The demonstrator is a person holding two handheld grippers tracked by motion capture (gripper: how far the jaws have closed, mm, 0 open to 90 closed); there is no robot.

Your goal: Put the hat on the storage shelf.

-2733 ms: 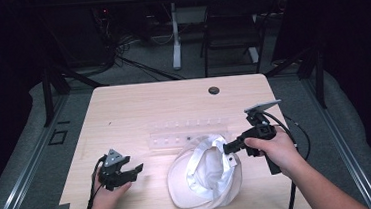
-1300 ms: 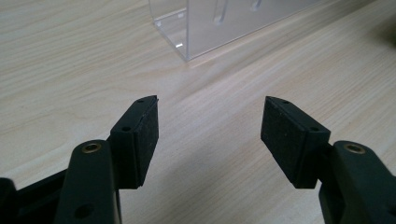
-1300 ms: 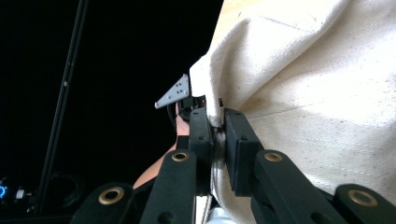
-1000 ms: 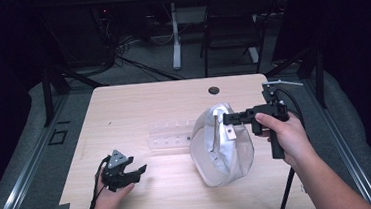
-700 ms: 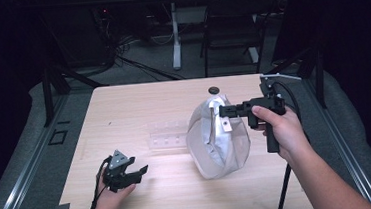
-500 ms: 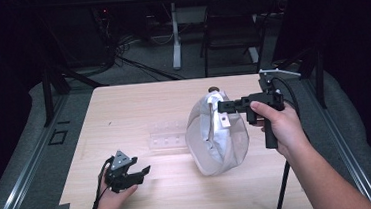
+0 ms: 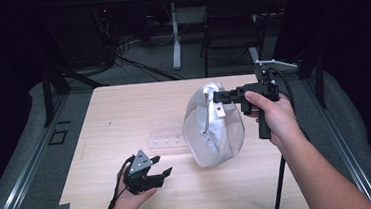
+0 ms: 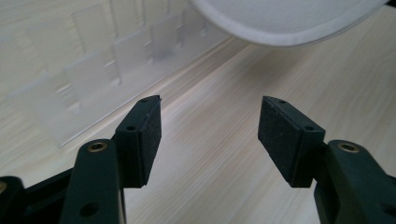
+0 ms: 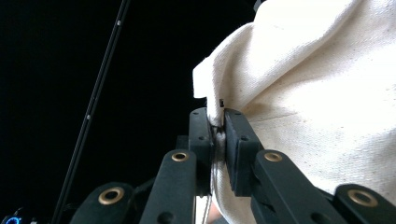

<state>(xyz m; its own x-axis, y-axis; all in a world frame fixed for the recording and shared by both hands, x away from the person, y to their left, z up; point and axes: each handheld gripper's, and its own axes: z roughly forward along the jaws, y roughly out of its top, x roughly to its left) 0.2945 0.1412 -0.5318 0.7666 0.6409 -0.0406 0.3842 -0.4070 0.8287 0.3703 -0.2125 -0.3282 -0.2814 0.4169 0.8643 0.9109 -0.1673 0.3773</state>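
Left gripper [image 7: 163,175] low over the desk [image 7: 124,114], fingers [image 8: 144,135] wide apart, just been closing slightly, nothing between them. Ahead of those fingers: clear tray [image 7: 167,136], possibly compartmented; detail faint. Beyond it, bag [image 7: 210,127] hangs above the desk from right gripper [image 7: 219,96], whose fingers [image 9: 233,149] are clamped tight on the bag's hem.

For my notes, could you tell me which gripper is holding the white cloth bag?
The right gripper: jaws clamped on the bag's rim. The left gripper is open, empty.

Dark room, chair [image 7: 233,30] behind table [image 7: 124,114]
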